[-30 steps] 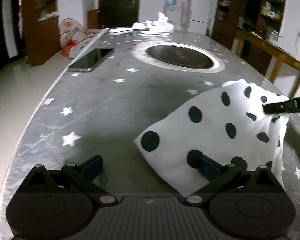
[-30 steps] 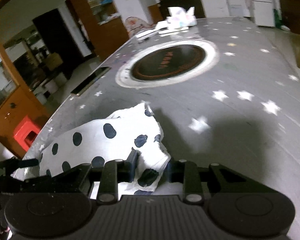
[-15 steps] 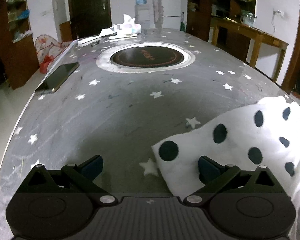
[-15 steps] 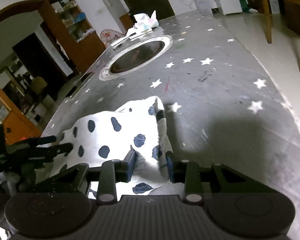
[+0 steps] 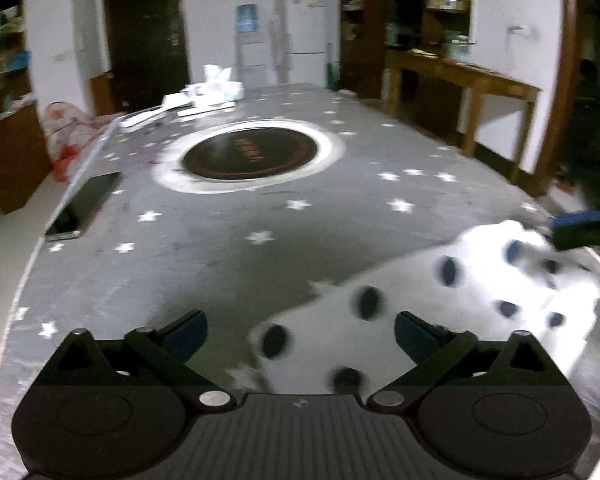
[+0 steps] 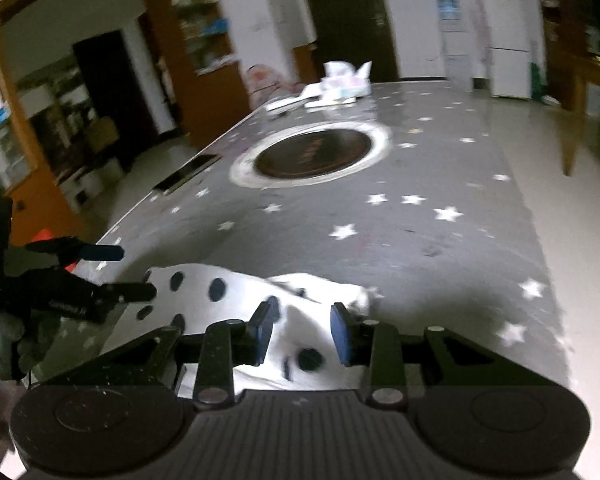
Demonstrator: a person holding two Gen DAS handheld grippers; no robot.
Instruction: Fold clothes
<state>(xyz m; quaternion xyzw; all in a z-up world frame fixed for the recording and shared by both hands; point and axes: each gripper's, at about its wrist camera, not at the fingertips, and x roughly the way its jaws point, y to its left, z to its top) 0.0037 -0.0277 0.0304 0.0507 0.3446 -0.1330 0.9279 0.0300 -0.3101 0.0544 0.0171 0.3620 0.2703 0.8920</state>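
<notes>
Left gripper (image 5: 300, 332): fingers spread, just narrowed slightly, nothing pinched; cloth (image 5: 440, 308) lies on counter (image 5: 220, 248) beneath, shifted from a second ago. Right gripper (image 6: 303, 332): fingers part-closed astride cloth fold, pinch unclear. Likely repositioning for next fold.

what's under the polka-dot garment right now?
The polka-dot garment lies on the grey star-print tabletop, whose surface shows all around it. Whatever lies beneath the cloth, or inside its folds, is covered.
</notes>
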